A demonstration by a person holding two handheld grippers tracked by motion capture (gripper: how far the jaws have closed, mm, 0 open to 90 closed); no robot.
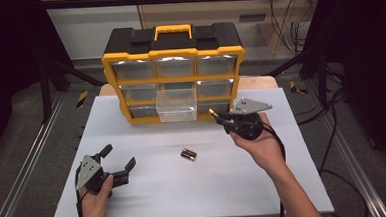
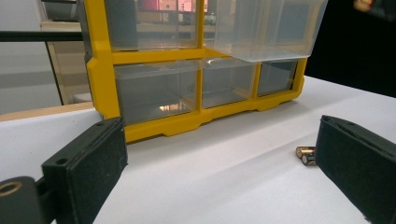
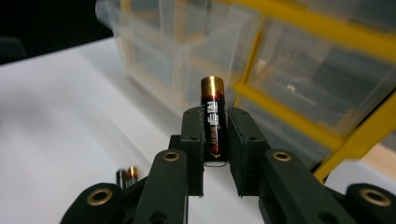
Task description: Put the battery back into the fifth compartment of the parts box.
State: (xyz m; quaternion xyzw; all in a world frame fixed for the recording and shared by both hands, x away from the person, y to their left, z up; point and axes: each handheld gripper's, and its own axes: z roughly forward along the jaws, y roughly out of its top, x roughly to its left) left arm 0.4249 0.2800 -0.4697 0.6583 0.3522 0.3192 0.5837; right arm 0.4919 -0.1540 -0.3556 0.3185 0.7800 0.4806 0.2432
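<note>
The right gripper (image 1: 220, 118) is shut tight on one AA battery (image 3: 213, 119), held up near the pulled-out clear drawer (image 1: 177, 105), at its 4 o'clock. The battery stands along the jaws, gold tip pointing toward 11 o'clock in the high view. It should go slowly over the drawer's middle, then let go low. The left gripper (image 1: 117, 161) rests wide open, empty. Two more batteries (image 1: 188, 155) lie on the white table (image 1: 151, 201).

The white desk (image 1: 150, 191) carries a yellow-black drawer organizer (image 1: 174, 79) at its far edge and, near the middle, apparently two batteries (image 1: 188, 155) lying together.
</note>
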